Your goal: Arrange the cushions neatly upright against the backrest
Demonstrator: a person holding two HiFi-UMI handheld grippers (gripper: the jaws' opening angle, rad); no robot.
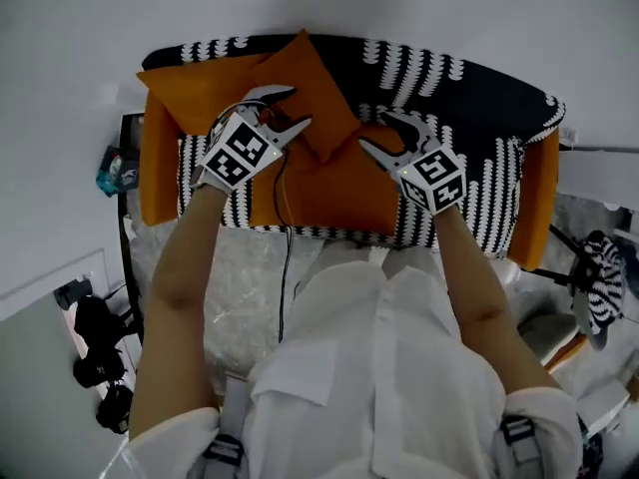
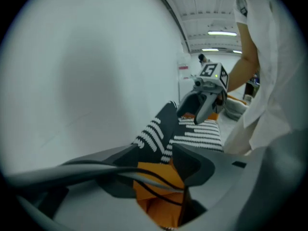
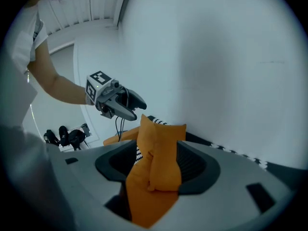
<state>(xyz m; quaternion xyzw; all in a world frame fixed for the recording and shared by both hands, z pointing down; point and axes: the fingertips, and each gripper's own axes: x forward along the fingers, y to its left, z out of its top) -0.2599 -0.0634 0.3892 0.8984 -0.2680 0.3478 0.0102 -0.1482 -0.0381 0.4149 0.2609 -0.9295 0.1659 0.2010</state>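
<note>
Right now the orange cushion (image 1: 312,83) stands tipped on one corner, its long diagonal running from the backrest (image 1: 449,73) toward you. Your left hand-held gripper (image 1: 285,110) is released, jaws apart at the cushion's left edge. Your right hand-held gripper (image 1: 377,133) is likewise released on the opposite side, with the cushion's right corner lying loose between its jaws, so it looks the nearer to a hold.
</note>
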